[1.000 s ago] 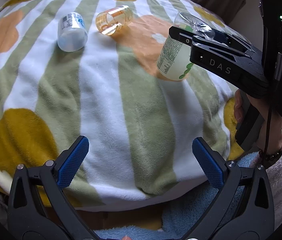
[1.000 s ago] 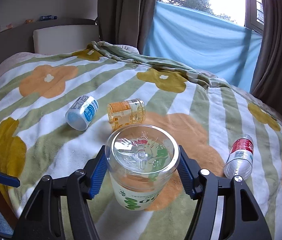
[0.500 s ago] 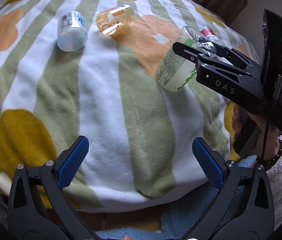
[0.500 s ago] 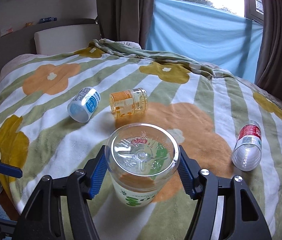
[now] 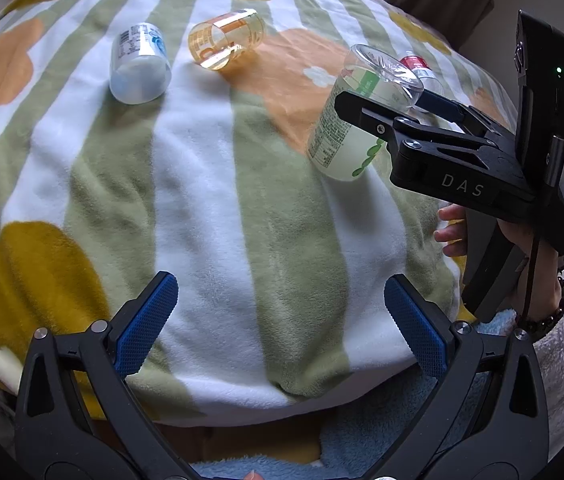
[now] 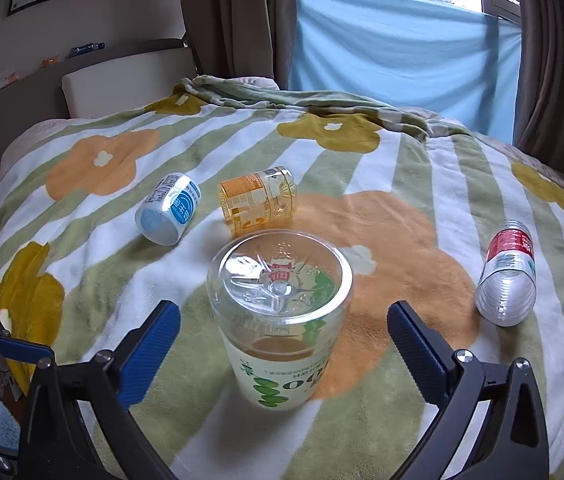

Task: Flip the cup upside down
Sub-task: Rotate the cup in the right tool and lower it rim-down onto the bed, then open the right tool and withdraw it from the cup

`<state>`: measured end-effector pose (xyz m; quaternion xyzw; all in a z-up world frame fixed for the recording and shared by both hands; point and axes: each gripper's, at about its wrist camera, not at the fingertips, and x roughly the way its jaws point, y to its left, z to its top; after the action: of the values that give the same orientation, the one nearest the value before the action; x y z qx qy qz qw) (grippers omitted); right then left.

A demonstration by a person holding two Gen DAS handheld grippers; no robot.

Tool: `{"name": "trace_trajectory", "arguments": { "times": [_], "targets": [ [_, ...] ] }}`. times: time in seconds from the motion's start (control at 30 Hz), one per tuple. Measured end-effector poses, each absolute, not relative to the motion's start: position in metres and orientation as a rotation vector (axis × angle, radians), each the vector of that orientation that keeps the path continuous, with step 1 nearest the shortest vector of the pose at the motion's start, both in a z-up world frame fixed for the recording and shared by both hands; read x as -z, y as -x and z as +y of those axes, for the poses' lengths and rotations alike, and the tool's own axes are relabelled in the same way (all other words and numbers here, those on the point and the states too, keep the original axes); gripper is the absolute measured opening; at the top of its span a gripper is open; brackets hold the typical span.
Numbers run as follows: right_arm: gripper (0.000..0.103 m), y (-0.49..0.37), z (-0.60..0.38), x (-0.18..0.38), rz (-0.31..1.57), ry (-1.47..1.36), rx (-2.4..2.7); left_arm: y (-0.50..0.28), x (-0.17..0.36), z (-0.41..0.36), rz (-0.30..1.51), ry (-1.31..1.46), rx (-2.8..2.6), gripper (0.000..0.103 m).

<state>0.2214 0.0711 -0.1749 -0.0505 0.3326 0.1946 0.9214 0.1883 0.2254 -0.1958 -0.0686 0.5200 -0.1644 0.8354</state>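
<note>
Resting mouth-down on the striped flower blanket (image 6: pixel 130 304), the green-labelled clear plastic cup (image 6: pixel 280 316) could topple: the plush is soft and it leans slightly. Around the cup the right gripper (image 6: pixel 284 350) gapes, touching nothing. Nearer the blanket's edge, the left gripper (image 5: pixel 282 322) is wide apart, empty.

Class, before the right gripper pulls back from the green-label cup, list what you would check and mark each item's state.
1. Green-label cup base up, mouth on the blanket: ok.
2. Right gripper open, pads off the cup: ok.
3. Cup standing level: not ok, it leans in the left wrist view.
4. Retreat path free of the red-label bottle: ok.
5. Left gripper open, empty, away: ok.
</note>
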Motion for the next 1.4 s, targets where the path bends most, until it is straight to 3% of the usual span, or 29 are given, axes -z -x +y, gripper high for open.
{"name": "trace_trajectory", "arguments": {
  "times": [0.27, 0.47, 0.97, 1.17, 1.4],
  "targets": [
    [0.103, -0.217, 0.069, 0.176, 0.677, 0.106, -0.402, -0.189, 0.194, 0.227, 1.094, 0.141, 0.339, 0.103],
    [0.103, -0.197, 0.059, 0.145, 0.630, 0.099, -0.401, -0.185, 0.175, 0.229, 1.051, 0.135, 0.327, 0.103],
    [0.103, -0.070, 0.019, -0.015, 0.408, 0.037, -0.194, -0.128, 0.016, 0.239, 0.569, 0.090, 0.194, 0.103],
    [0.103, -0.029, 0.013, -0.033, 0.324, 0.052, -0.033, -0.087, -0.022, 0.230, 0.381, 0.009, 0.116, 0.103],
    [0.103, -0.010, 0.003, -0.028, 0.289, 0.011, 0.039, -0.056, -0.027, 0.225, 0.292, 0.006, 0.114, 0.103]
  ]
}}
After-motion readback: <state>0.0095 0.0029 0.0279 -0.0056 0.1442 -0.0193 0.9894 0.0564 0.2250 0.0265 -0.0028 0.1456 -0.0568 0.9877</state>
